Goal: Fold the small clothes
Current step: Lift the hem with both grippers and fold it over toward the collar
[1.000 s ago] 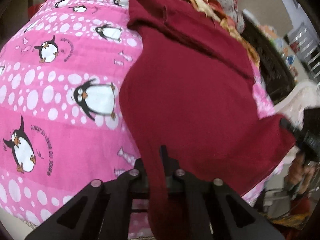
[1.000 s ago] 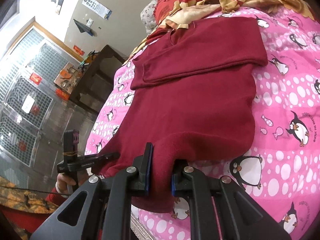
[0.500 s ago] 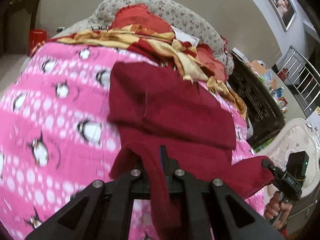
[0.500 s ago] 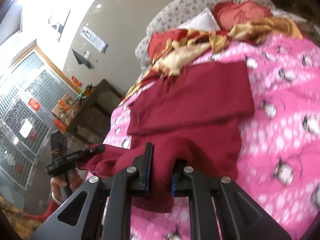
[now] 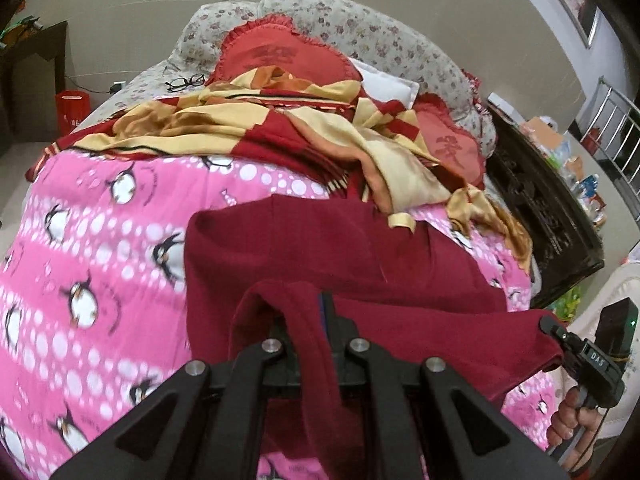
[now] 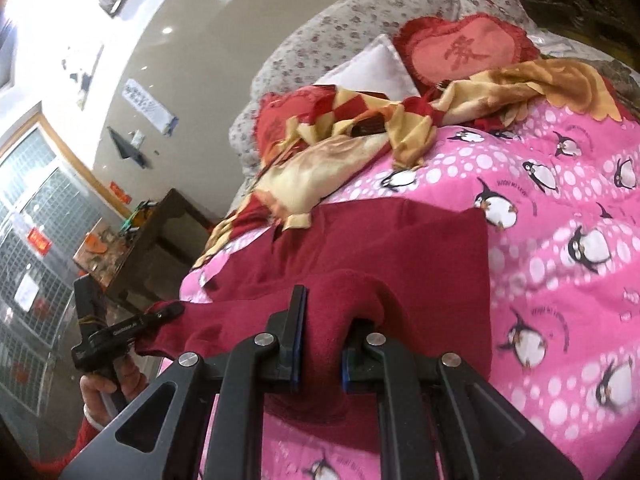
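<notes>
A pink penguin blanket (image 5: 100, 240) lies below heart cushions (image 5: 280, 56) and eyeglasses (image 5: 186, 82).

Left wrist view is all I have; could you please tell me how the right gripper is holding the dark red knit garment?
Observer: In the right wrist view, the right gripper is shut on a thick bunch of the dark red knit garment, which bulges up between its blue pads.
Operator: Thank you. How does my left gripper look from there?
Observer: The left gripper pinches the garment's other corner at the picture's left edge, and a hand grips its handle below.
Operator: And what is behind it?
Observer: A window with a metal grille.
</notes>
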A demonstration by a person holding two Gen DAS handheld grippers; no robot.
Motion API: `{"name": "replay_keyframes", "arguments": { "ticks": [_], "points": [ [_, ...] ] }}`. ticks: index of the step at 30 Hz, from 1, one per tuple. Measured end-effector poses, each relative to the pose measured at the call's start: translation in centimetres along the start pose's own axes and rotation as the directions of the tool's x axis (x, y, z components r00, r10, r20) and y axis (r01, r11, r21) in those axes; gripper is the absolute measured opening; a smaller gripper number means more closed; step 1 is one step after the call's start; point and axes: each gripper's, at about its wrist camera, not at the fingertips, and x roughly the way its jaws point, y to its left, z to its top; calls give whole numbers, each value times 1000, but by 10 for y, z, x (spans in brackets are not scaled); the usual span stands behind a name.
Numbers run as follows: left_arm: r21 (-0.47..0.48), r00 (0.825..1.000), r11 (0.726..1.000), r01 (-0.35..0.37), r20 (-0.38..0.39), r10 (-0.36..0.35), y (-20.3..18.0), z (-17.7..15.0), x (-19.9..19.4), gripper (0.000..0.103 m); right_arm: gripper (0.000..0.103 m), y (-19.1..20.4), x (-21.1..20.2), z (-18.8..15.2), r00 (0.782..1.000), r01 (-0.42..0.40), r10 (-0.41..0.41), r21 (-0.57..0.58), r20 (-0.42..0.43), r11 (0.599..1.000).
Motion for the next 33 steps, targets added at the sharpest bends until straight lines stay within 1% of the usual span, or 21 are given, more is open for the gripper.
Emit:
{"name": "replay_keyframes", "arguments": {
  "ticks": [5, 11, 14, 16, 18, 19, 21, 23, 25, 28, 30, 31, 32, 33],
  "points": [
    [5, 1000, 1000, -23, -22, 23, -2, 18, 30, 5, 29, -15, 27, 20, 999, 31, -30, 22, -20, 999],
    [-50, 996, 998, -34, -82, 29, 10, 35, 69, 5, 29, -29, 60, 41, 997, 66, -64, 37, -50, 997],
    [-58, 994, 998, -32, -103, 26, 14, 38, 80, 6, 29, -39, 73, 45, 995, 69, -64, 70, -77, 995],
    [-68, 993, 997, -24, -116, 16, 17, 40, 87, 9, 29, -49, 81, 47, 994, 61, -50, 114, -101, 992],
    [-88, 992, 996, 5, -126, -16, 21, 42, 90, 10, 29, -56, 84, 49, 992, 46, -27, 154, -120, 987],
    [-95, 990, 995, 20, -136, -33, 24, 43, 91, 13, 30, -60, 84, 52, 992, 28, -5, 176, -129, 984],
    [-103, 987, 993, 59, -143, -74, 26, 48, 88, 20, 31, -60, 78, 57, 992, -5, 28, 185, -122, 983],
    [-105, 987, 990, 93, -123, -106, 26, 53, 79, 33, 33, -54, 69, 61, 993, -18, 36, 156, -109, 988],
    [-111, 986, 987, 118, -103, -129, 26, 60, 70, 37, 34, -42, 61, 64, 994, -7, 17, 93, -104, 996],
    [-131, 982, 980, 150, -92, -163, 26, 68, 63, 41, 34, -28, 50, 67, 996, 1, 1, 31, -88, 1000],
    [-126, 983, 981, 147, -94, -159, 24, 71, 64, 43, 36, -27, 47, 69, 996, -19, 23, 50, -83, 999],
    [-124, 983, 982, 141, -100, -154, 22, 71, 66, 46, 40, -32, 49, 70, 994, -39, 47, 87, -95, 995],
    [-123, 981, 984, 128, -128, -144, 20, 70, 73, 55, 43, -36, 51, 70, 991, -54, 67, 117, -112, 992],
    [-124, 979, 986, 111, -160, -130, 20, 67, 79, 58, 49, -41, 57, 70, 986, -50, 73, 147, -150, 988]
  ]
}}
